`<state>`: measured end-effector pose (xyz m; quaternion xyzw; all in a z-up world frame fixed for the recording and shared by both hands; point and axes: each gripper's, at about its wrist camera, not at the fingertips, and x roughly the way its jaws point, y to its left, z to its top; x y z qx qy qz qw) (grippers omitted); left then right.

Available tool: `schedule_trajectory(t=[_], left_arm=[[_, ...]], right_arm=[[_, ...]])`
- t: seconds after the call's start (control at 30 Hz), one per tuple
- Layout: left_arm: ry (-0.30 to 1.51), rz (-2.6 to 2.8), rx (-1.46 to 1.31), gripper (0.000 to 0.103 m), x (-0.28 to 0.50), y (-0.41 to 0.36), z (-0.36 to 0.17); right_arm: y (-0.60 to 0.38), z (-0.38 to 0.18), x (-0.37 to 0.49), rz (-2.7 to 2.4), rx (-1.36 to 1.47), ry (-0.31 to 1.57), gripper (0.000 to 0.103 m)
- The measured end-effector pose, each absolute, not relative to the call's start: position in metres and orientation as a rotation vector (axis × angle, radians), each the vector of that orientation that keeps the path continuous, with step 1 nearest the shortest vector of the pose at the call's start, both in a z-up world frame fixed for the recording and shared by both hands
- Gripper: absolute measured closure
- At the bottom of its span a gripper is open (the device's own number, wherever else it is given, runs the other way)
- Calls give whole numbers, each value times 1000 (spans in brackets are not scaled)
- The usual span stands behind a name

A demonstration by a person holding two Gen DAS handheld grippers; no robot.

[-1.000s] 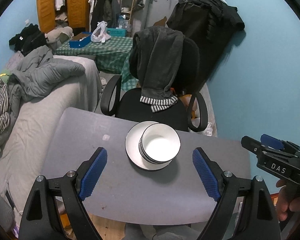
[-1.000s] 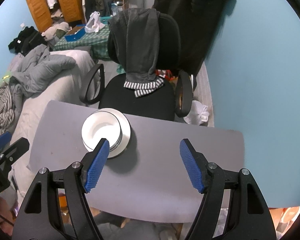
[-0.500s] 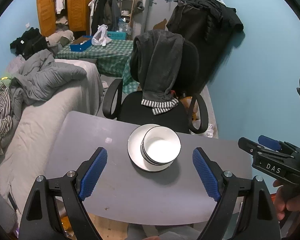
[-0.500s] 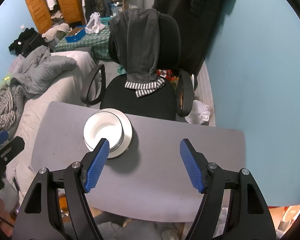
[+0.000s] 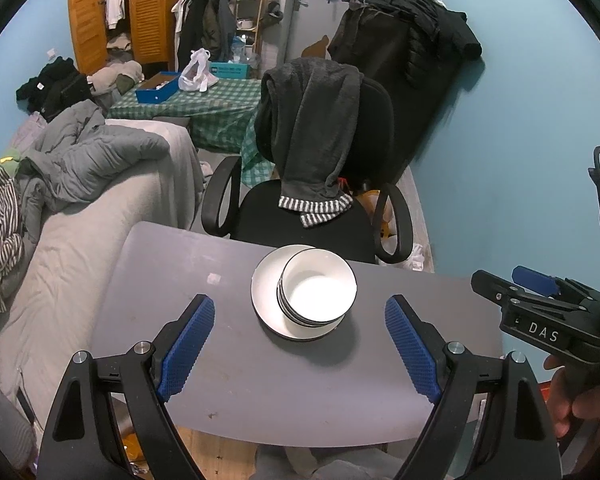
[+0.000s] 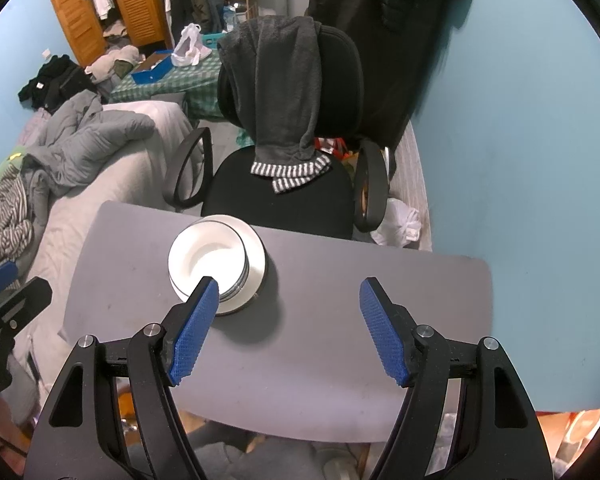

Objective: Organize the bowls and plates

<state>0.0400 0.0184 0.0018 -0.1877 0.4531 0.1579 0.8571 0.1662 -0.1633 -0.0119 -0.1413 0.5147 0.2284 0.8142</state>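
White bowls (image 5: 317,293) with dark rims sit nested on a white plate (image 5: 265,300) near the far edge of the grey table (image 5: 260,380). My left gripper (image 5: 300,324) hovers above the table, open, with the stack seen between its blue pads and nothing touched. In the right wrist view the same bowls (image 6: 207,257) rest on the plate (image 6: 256,266) at the left. My right gripper (image 6: 290,302) stands open over bare table to the right of the stack; its left pad overlaps the bowls' near rim in the picture. Both grippers are empty.
A black office chair (image 5: 312,216) draped with a dark garment stands just behind the table. A bed (image 5: 68,240) with grey bedding runs along the left. The blue wall (image 6: 520,160) is close on the right. A hand (image 5: 576,408) holds the right gripper's body (image 5: 548,312) at the right edge.
The left wrist view has drawn back slightly, so the stack sits a little farther away in the picture. The right gripper has stayed put. Both stay open.
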Motion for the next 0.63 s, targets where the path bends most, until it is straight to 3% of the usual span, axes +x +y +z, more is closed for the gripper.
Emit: schedule_trajectory(t=[0.63], left_arm=[[952, 325, -382, 15, 44, 13, 3]], right_arm=[[-165, -13, 165, 490, -303, 1100, 31]])
